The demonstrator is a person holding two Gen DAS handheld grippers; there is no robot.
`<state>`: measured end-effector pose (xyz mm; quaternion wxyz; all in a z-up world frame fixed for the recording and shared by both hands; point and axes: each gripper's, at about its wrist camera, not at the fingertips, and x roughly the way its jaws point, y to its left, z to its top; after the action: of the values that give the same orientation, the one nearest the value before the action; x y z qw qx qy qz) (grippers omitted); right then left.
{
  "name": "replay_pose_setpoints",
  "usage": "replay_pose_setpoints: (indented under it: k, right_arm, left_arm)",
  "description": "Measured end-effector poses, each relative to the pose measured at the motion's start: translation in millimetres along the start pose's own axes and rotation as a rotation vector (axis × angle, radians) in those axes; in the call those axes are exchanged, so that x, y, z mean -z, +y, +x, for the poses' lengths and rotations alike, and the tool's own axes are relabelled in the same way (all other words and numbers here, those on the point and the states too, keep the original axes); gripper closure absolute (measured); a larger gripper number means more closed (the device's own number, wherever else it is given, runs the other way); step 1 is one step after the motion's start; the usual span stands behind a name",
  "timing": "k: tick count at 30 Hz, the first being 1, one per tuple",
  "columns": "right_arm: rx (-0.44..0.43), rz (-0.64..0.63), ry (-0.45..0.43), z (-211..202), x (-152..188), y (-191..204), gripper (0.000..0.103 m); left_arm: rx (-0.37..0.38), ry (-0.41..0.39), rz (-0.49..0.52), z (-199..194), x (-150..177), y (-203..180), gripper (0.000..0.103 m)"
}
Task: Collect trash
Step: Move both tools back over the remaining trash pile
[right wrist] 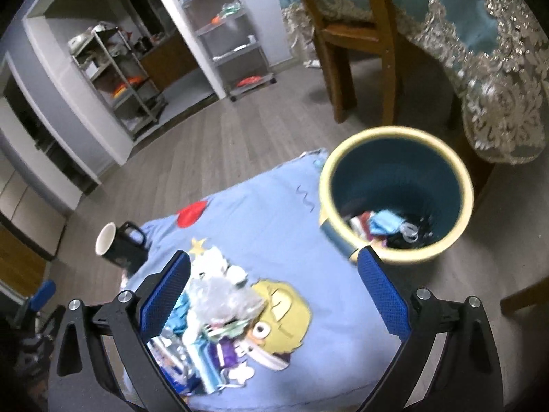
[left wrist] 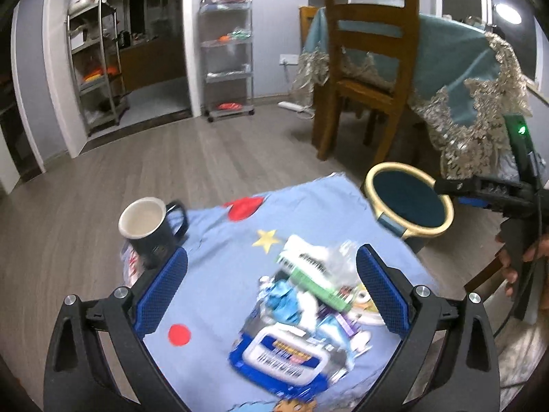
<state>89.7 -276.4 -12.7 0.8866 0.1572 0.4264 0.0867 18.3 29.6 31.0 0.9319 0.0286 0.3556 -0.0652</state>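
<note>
A pile of trash (left wrist: 302,312) lies on a small table under a light blue cartoon cloth (left wrist: 219,274): a blue and white wrapper, a green packet, crinkled clear plastic. My left gripper (left wrist: 271,292) is open above the pile, empty. My right gripper (right wrist: 274,295) is open and empty over the cloth (right wrist: 274,206); the pile (right wrist: 212,312) sits by its left finger. A dark blue bin with a cream rim (right wrist: 394,192) stands just past the table's right edge and holds some trash. The bin (left wrist: 408,202) also shows in the left wrist view.
A dark mug (left wrist: 151,230) with a white inside stands at the table's far left corner; it also shows in the right wrist view (right wrist: 120,243). A wooden chair (left wrist: 370,58) and a table with a teal lace-edged cloth (left wrist: 463,68) stand behind the bin. Shelf racks (left wrist: 228,48) line the far wall.
</note>
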Motion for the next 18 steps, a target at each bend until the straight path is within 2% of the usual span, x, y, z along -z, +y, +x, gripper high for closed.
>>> replay_pose_setpoints:
  k: [7,18]
  right_arm:
    - [-0.027,0.003,0.025,10.9,19.0,19.4,0.006]
    - [0.017,-0.081,0.113,47.9,40.0,47.4,0.006]
  left_arm:
    - [-0.021,0.028,-0.028,7.6,14.6,19.7,0.006]
    - [-0.027,0.094,-0.092,30.6,29.2,37.6,0.006]
